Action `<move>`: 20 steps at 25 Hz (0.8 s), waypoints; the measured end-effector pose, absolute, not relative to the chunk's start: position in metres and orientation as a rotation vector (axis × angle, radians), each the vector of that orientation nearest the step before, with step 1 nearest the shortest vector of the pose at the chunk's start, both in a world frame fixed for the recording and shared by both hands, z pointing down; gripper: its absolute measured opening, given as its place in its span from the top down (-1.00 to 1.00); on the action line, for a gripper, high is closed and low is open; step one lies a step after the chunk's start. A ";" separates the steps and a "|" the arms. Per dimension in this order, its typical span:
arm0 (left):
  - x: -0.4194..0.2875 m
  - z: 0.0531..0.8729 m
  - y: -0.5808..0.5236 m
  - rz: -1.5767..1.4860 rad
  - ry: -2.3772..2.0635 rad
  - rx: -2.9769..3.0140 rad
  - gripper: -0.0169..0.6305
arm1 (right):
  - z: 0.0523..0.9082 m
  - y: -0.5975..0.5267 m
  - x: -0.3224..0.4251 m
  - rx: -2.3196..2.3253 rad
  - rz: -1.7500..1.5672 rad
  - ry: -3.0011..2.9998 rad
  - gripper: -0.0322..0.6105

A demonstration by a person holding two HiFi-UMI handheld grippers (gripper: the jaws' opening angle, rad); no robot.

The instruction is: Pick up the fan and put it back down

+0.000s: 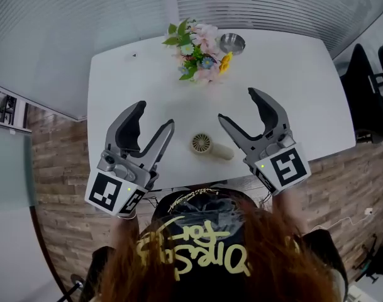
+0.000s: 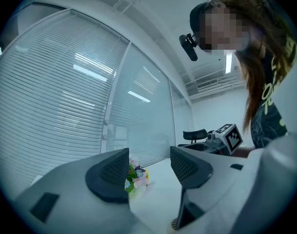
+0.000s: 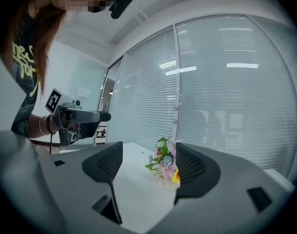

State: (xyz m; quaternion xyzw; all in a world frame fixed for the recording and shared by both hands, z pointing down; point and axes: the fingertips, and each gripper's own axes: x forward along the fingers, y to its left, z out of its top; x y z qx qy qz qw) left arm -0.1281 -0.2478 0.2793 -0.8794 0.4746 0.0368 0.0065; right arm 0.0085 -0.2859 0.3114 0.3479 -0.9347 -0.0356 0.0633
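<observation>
Jaws spread, empty, on left gripper (image 1: 156,114) and right gripper (image 1: 236,104); small beige plastic handheld fan (image 1: 211,146) lies flat between them, handle end nearer the right gripper.

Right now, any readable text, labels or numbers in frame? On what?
Shirt: yellow script print, seen upside down, too distorted to read.
Left gripper and right gripper: black-and-white square markers only, no words.
Fan: no label visible.
</observation>
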 end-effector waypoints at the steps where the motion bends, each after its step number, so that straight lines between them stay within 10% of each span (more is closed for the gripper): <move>1: -0.128 0.279 -0.248 0.117 1.482 -2.751 0.17 | 0.309 -0.286 0.010 1.061 -0.109 -2.829 -0.12; 20: -0.112 0.279 -0.248 0.116 1.378 -2.790 0.33 | 0.302 -0.282 0.018 1.111 -0.086 -2.872 -0.04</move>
